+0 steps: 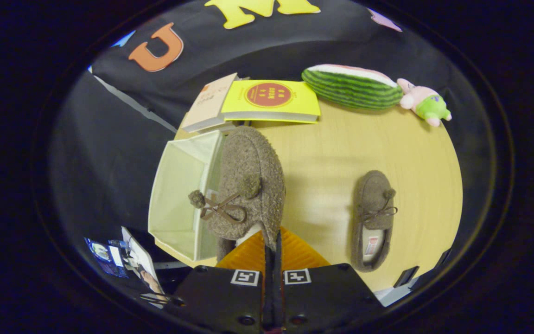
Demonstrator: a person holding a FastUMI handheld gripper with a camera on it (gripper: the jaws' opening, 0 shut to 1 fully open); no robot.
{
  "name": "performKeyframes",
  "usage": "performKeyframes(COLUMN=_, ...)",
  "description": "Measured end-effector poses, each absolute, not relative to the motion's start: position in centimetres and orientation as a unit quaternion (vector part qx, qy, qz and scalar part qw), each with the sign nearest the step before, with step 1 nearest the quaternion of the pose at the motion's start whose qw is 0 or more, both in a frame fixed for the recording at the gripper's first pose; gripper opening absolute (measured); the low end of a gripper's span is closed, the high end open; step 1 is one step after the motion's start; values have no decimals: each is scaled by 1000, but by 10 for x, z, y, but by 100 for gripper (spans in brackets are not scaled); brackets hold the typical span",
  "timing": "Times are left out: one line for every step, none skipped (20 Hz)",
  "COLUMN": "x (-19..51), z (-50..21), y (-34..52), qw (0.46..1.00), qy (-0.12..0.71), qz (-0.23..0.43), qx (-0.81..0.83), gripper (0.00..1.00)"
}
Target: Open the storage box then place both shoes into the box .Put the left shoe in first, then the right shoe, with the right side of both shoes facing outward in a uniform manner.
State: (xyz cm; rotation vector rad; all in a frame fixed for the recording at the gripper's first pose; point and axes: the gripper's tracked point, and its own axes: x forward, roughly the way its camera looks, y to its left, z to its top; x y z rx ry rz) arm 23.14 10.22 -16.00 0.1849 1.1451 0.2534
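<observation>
My gripper (pixel 272 241) is shut on the heel rim of a brown fuzzy slipper (pixel 248 185), which hangs above the table with its toe pointing away from me. Its bow and pom-poms face the open pale green storage box (pixel 181 195), which stands just beside it on the left at the table's edge. The slipper overlaps the box's right wall. A second matching slipper (pixel 372 218) lies flat on the wooden table (pixel 332 157) to the right of the fingers, its opening turned up and its toe pointing away.
Two books, one beige (pixel 209 102) and one yellow (pixel 270 99), lie at the back of the table beyond the box. A watermelon-slice plush (pixel 352 86) and a pink plush toy (pixel 424 105) sit at the back right.
</observation>
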Motion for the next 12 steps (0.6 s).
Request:
performKeyframes(x=229, z=-154, y=114, qw=828, qy=540, qz=125, qx=89, gripper=6)
performKeyframes(x=228, z=-150, y=126, qw=826, qy=540, qz=131, qx=95, gripper=6)
performKeyframes(x=226, z=-146, y=139, qw=823, qy=541, qz=138, qx=103, gripper=6)
performKeyframes(x=226, z=-143, y=154, qw=820, qy=542, qz=147, qx=115, gripper=6)
performKeyframes(x=227, z=-141, y=168, qw=818, qy=540, qz=153, qx=125, gripper=6)
performKeyframes(x=228, z=-139, y=182, qw=817, qy=537, qz=161, qx=138, gripper=6)
performKeyframes(x=230, z=-138, y=199, qw=813, qy=533, qz=173, qx=156, gripper=6)
performKeyframes(x=231, z=-138, y=216, qw=808, qy=532, qz=184, qx=177, gripper=6)
performKeyframes(x=233, z=-138, y=231, qw=802, qy=532, qz=191, qx=195, gripper=6)
performKeyframes(x=234, z=-141, y=243, qw=796, qy=532, qz=194, qx=211, gripper=6)
performKeyframes(x=238, z=-145, y=254, qw=793, qy=533, qz=191, qx=223, gripper=6)
performKeyframes(x=243, z=-154, y=266, qw=793, qy=533, qz=187, qx=230, gripper=6)
